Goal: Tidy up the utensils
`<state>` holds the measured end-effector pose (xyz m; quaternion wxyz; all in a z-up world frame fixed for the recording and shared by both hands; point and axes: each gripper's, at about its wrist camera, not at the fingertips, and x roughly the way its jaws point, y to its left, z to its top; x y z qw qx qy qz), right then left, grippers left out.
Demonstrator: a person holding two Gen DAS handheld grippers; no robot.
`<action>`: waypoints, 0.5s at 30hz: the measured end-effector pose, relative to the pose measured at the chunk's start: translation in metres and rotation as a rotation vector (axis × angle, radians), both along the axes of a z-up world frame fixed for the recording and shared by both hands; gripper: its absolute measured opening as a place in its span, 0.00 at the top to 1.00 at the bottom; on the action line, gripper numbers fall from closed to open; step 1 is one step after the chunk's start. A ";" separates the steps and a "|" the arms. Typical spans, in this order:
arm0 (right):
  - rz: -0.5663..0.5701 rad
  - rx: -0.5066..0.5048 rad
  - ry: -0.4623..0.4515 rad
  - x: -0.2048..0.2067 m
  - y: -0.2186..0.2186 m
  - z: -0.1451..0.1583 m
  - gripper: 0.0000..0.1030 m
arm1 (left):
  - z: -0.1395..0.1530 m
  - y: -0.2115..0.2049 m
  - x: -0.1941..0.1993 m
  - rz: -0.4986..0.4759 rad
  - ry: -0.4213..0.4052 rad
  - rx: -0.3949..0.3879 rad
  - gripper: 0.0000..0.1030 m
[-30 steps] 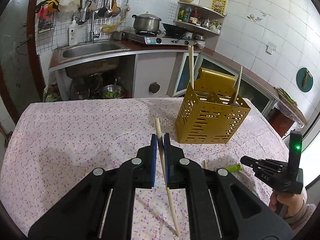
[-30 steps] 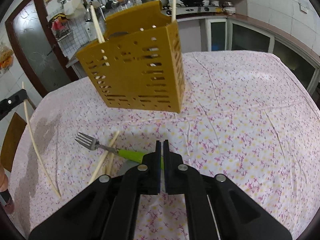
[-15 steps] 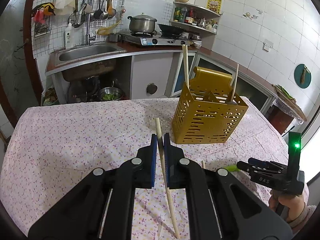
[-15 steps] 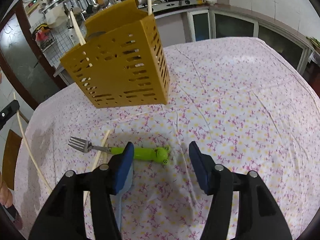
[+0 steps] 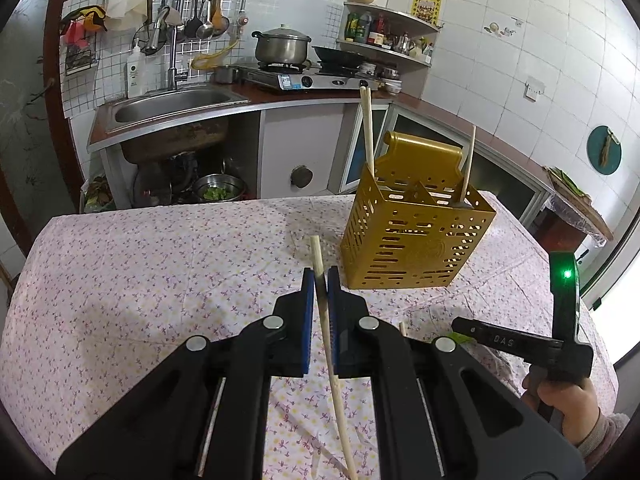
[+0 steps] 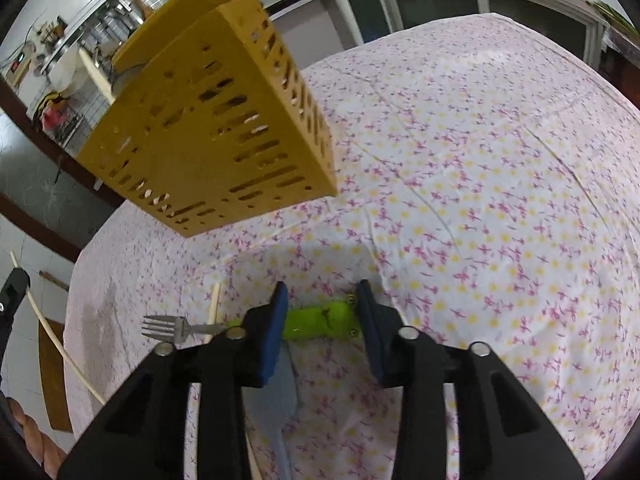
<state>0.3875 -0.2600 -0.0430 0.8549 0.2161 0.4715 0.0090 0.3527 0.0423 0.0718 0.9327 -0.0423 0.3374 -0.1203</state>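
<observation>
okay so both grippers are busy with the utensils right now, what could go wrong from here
The right gripper, jaws just closing, straddles the fork's green handle end to end, so the rounded handle may squirt out. A loose chopstick crosses the fork and could get dragged along. The left gripper pinches its chopstick near the top, so the long tail could swing and miss the yellow holder.

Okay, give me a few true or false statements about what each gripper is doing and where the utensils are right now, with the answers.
1. The left gripper is shut on a pale wooden chopstick. True.
2. The green frog-handled metal fork stands in the yellow slotted plastic utensil holder. False: it lies on the floral tablecloth.
3. The right gripper straddles the fork's handle, its jaws just closing. True.
4. The holder is empty. False: chopsticks stand in it.
</observation>
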 end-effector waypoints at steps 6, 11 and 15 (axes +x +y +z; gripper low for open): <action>0.068 -0.078 -0.047 -0.008 -0.002 0.007 0.84 | 0.005 -0.001 -0.004 -0.008 -0.011 -0.006 0.95; 0.100 -0.084 -0.088 -0.018 -0.015 0.012 0.84 | 0.019 -0.001 -0.015 -0.015 -0.037 -0.009 0.96; 0.093 -0.089 -0.087 -0.027 -0.023 0.015 0.83 | 0.028 -0.001 -0.028 -0.016 -0.050 0.006 0.96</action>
